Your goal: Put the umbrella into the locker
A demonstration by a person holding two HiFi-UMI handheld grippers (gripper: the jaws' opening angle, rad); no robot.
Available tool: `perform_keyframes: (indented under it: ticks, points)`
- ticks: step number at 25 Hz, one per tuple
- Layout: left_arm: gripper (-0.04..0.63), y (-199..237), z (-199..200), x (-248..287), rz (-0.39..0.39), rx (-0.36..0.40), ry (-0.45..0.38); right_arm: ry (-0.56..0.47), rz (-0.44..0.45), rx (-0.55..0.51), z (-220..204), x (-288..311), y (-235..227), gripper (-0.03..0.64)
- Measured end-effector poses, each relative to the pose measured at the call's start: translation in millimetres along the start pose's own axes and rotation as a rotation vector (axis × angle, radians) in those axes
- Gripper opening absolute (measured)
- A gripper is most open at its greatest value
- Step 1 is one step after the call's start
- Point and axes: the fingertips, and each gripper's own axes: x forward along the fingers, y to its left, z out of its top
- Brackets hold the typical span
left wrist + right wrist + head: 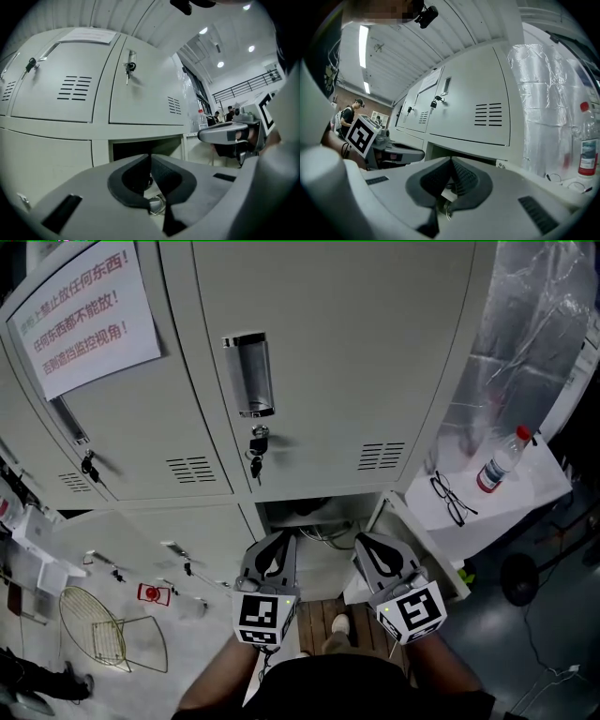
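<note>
The lower locker compartment (305,512) stands open, its door (412,545) swung out to the right. Inside it I see only a dark shape and some cords (328,535); I cannot make out an umbrella in any view. My left gripper (281,538) and right gripper (370,540) hover side by side just in front of that opening, both pointing at it. The left gripper (150,157) is shut with nothing between its pads. The right gripper (451,161) is also shut and empty. Each gripper view shows the dark opening (140,147) (440,152) right behind the jaws.
The upper locker doors are closed, with keys (257,451) hanging in one lock and a paper notice (84,310) on another. A white table (534,488) at the right carries a water bottle (500,463) and glasses (453,498). A wire rack (103,629) lies at lower left.
</note>
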Motion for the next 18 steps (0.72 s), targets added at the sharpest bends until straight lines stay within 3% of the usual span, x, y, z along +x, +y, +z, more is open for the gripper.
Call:
perform_keyframes:
  ticks: [7, 14, 18]
  points:
    - [0.028, -3, 18, -24, -0.008, -0.037, -0.024, -0.011, -0.036, -0.024, 9, -16, 2, 0.029]
    - [0.029, -8, 21, -41, 0.008, 0.043, -0.012, -0.009, -0.052, -0.021, 10, -30, 9, 0.029]
    - [0.029, -15, 12, -42, -0.011, 0.032, 0.013, 0.002, -0.055, -0.024, 9, -38, 15, 0.029]
